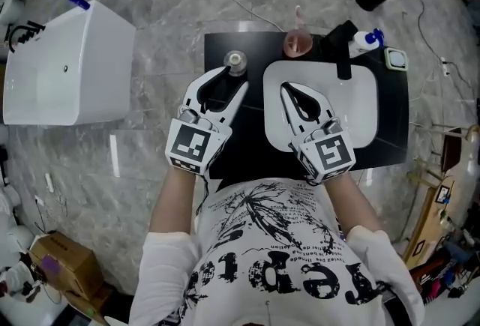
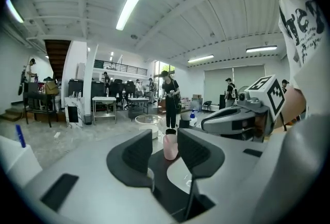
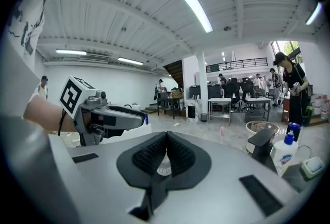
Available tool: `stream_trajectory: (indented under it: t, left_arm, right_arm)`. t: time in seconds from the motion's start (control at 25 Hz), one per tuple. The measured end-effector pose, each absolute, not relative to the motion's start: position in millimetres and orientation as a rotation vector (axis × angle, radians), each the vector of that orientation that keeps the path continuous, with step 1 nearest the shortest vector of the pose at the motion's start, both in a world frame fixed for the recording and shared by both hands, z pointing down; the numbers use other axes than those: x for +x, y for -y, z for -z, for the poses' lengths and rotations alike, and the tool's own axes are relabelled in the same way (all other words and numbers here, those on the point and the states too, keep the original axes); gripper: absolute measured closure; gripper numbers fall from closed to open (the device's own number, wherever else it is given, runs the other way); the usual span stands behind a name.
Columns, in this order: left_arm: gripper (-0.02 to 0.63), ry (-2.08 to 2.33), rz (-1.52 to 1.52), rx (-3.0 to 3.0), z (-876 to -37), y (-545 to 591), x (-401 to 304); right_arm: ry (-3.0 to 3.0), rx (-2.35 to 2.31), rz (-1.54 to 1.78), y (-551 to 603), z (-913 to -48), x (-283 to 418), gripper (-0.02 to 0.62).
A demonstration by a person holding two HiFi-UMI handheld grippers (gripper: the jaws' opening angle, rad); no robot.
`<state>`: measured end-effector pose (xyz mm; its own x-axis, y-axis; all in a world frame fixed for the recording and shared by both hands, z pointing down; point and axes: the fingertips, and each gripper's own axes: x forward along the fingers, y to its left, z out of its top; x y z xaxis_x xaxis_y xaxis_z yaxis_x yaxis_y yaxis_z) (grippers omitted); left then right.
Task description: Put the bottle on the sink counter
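A pink bottle (image 1: 297, 40) stands at the back edge of the black sink counter (image 1: 240, 145), beside the white basin (image 1: 360, 103). In the left gripper view the pink bottle (image 2: 170, 147) shows upright beyond the gap between the jaws, not touched by them. My left gripper (image 1: 234, 79) (image 2: 164, 140) is open and hovers over the counter's left part, its tips close to a small clear round cup (image 1: 235, 60). My right gripper (image 1: 286, 88) (image 3: 166, 135) is shut and empty above the basin.
A black faucet (image 1: 343, 47) and a white spray bottle with a blue cap (image 1: 365, 40) (image 3: 282, 155) stand behind the basin. A white box (image 1: 67, 66) sits on the marble floor to the left. A cardboard box (image 1: 64, 264) lies at lower left.
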<state>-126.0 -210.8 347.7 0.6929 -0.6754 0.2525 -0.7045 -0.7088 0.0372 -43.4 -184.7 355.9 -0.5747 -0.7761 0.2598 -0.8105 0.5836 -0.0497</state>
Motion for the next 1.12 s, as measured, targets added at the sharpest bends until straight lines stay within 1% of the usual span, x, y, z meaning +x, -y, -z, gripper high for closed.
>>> stream_trajectory:
  t: [0.04, 0.12, 0.16, 0.24, 0.32, 0.64, 0.88, 1.12]
  left_arm:
    - [0.454, 1.135, -0.308, 2.782, -337, 204, -129]
    - [0.511, 1.145, -0.259, 2.799, -318, 190, -135]
    - [0.553, 1.153, -0.243, 2.802, -311, 182, -137]
    - [0.581, 1.16, -0.221, 2.813, -302, 167, -139]
    - [0.591, 1.156, -0.198, 2.827, -294, 153, -141]
    - [0.592, 1.17, -0.183, 2.884, -267, 111, -158]
    - [0.592, 1.206, -0.208, 2.888, -257, 105, -165]
    - [0.592, 1.231, -0.134, 2.895, -250, 109, -167]
  right_arm:
    - [2.606, 1.335, -0.218, 180, -347, -44, 0.581]
    - [2.612, 1.343, -0.177, 171, -331, -47, 0.581]
    - [2.615, 1.341, -0.159, 165, -325, -48, 0.581]
    - [2.623, 1.346, -0.123, 157, -313, -47, 0.581]
    - [2.628, 1.372, -0.099, 150, -302, -45, 0.581]
    - [2.63, 1.421, -0.039, 121, -276, -50, 0.583]
    - [2.639, 1.435, -0.046, 112, -271, -57, 0.583]
    - [2.619, 1.408, -0.014, 111, -271, -58, 0.583]
